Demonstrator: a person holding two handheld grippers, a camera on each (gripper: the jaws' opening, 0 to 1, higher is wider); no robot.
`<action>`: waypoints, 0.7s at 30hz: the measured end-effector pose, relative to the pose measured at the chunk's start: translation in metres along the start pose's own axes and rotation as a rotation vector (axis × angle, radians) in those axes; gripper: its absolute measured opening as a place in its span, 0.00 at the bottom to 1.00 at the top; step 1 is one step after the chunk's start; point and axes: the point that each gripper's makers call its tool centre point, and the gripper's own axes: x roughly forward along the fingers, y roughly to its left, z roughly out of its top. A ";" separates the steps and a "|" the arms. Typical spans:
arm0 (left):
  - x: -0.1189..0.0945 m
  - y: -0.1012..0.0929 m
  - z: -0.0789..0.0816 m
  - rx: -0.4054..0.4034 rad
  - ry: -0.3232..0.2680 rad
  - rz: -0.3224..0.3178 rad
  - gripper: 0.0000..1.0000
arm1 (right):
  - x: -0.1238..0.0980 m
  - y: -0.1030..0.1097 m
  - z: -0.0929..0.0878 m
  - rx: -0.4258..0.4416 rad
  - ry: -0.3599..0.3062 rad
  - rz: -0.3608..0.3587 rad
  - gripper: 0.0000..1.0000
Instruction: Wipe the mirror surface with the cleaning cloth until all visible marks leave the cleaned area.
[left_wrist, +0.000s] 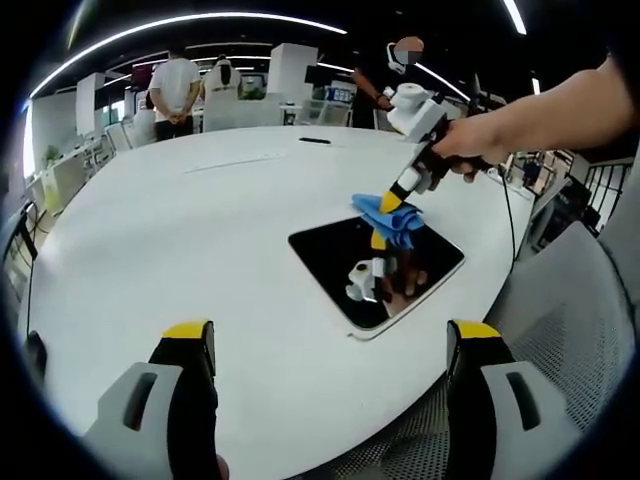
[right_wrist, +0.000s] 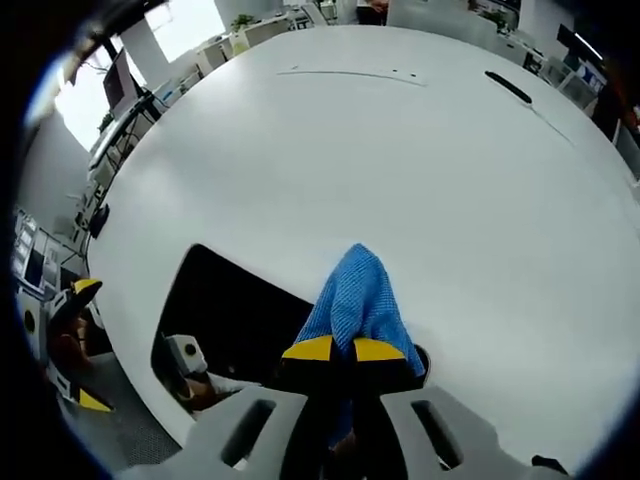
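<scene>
The right claw (right_wrist: 335, 349) pinches the blue cloth (right_wrist: 355, 300) onto the mirror (left_wrist: 375, 265), center frame, to wipe; the left claw (left_wrist: 330, 345) waits spread.

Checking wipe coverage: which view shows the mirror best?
Left gripper view: the whole mirror lies in sight on the table, with the cloth at its far edge. Right gripper view shows part of it, behind the cloth.

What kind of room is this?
Probably an open-plan office or meeting area: a large oval white table, desks with monitors along the side, and long ceiling light strips overhead.
</scene>
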 end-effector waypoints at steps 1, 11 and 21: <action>0.000 0.000 0.000 0.000 0.000 0.000 0.95 | 0.000 0.000 0.000 0.000 0.000 -0.003 0.00; -0.001 0.000 0.001 0.002 -0.002 0.004 0.96 | -0.002 0.001 -0.007 0.023 -0.030 -0.025 0.00; -0.002 0.000 0.002 0.007 -0.007 0.010 0.96 | -0.009 0.008 -0.026 0.043 -0.016 -0.022 0.00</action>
